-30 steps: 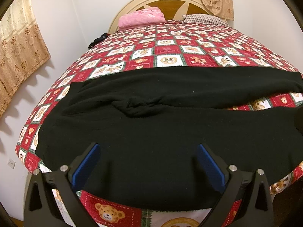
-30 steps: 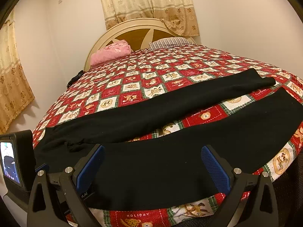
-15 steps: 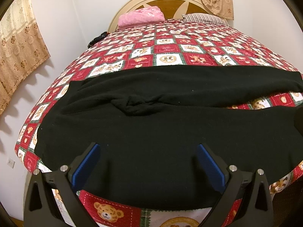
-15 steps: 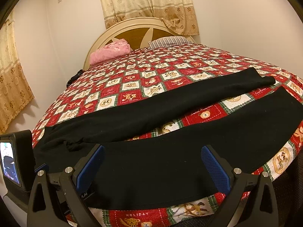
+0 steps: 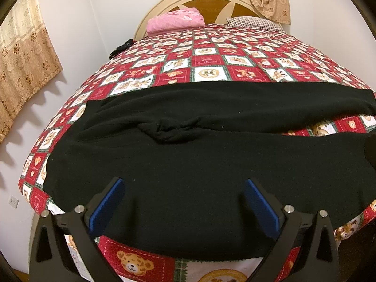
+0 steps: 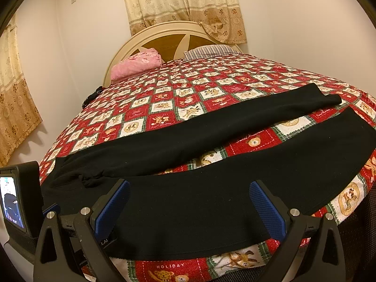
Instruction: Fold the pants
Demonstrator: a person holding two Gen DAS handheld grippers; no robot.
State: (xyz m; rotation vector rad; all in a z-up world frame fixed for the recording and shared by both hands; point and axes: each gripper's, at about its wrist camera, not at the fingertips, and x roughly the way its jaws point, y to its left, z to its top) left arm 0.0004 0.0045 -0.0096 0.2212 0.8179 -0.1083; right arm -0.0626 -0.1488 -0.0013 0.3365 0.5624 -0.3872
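Black pants [image 5: 188,164] lie spread flat across the near end of the bed, waist to the left, two legs running right with a gap between them. They also show in the right wrist view [image 6: 199,199]. The crotch is bunched [image 5: 169,129]. My left gripper [image 5: 183,185] is open and empty, hovering over the near edge of the pants' hip area. My right gripper [image 6: 189,185] is open and empty, over the near leg, further right. The left gripper's body and screen [image 6: 16,199] show at the left in the right wrist view.
The bed has a red, white and green teddy-bear quilt [image 5: 211,63]. A pink folded blanket [image 5: 175,20] and a striped pillow [image 5: 253,21] lie at the headboard [image 6: 169,37]. Walls and curtains [image 5: 21,65] stand to the left and behind. A dark object [image 5: 119,47] sits at the bed's left edge.
Both grippers have shifted very slightly; the views are almost unchanged. The pants have not moved and both grippers stay open.
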